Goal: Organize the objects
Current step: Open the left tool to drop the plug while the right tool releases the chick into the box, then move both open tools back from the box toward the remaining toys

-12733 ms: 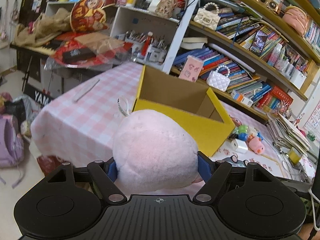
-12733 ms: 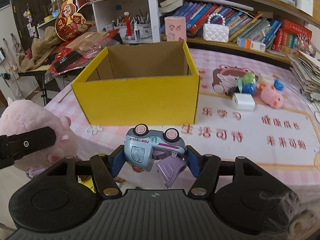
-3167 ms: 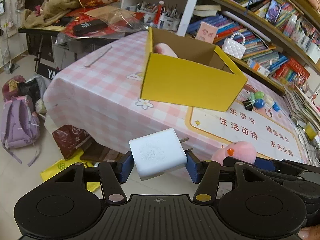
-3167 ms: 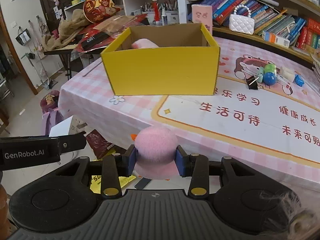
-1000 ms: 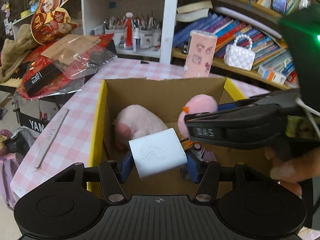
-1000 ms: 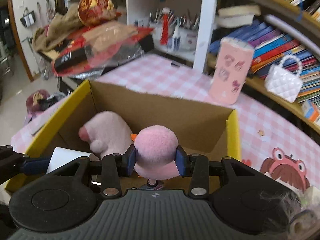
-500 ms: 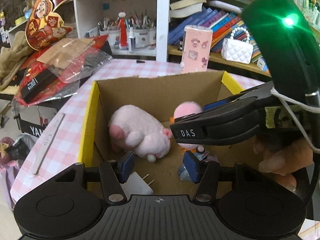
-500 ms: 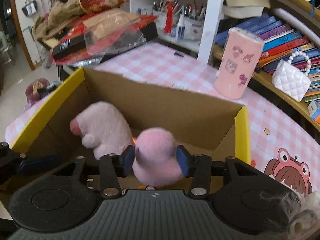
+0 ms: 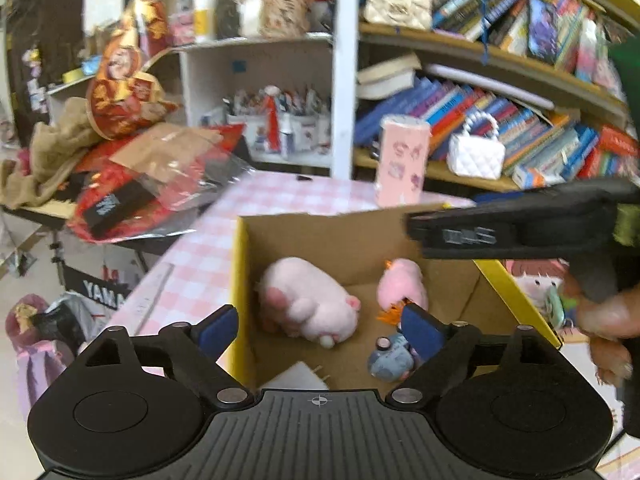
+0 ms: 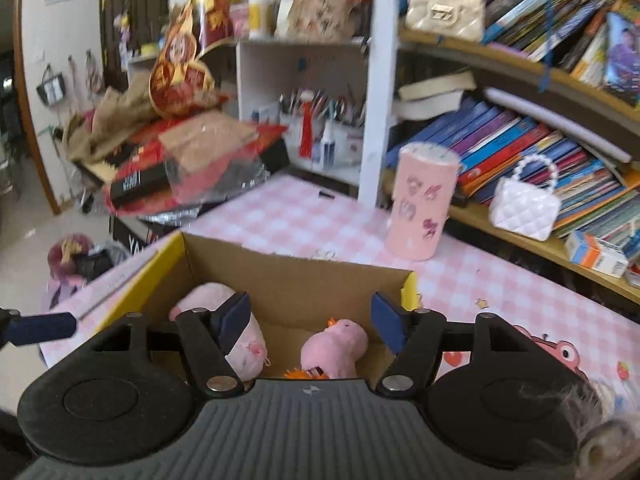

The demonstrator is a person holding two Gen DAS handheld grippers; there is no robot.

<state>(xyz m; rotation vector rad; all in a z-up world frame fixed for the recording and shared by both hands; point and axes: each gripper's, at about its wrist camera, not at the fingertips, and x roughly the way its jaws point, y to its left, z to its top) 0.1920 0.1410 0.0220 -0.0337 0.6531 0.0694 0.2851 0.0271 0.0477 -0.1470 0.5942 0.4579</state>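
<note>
Over the yellow box [image 9: 240, 280] we are holding both grippers, each pointing down into it. Our left gripper [image 9: 318, 330] is opening its jaws wide, and nothing is sitting between its blue pads [image 9: 218, 326]. Our right gripper [image 10: 310, 322] is opening too, its pads standing clear of the toy below. From the left wrist view, the right gripper is reaching in from three o'clock above the box's far corner, with a hand [image 9: 604, 320] wrapping its handle.

Inside the box, the big pink plush [image 9: 308, 304] is lying at about eleven o'clock of the floor's middle. The small pink bird plush [image 9: 402, 284] with orange feet is sitting at one o'clock, just beside it. The blue toy car [image 9: 390, 358] is resting at five o'clock, near our left gripper's right pad. The white charger [image 9: 296, 376] is lying at six o'clock, partly hidden by the gripper body.

Beyond the box, at twelve o'clock, a pink canister [image 10: 422, 202] is standing upright on the checked tablecloth [image 10: 288, 216], and a white quilted purse [image 10: 524, 204] is sitting on the bookshelf at two o'clock.
</note>
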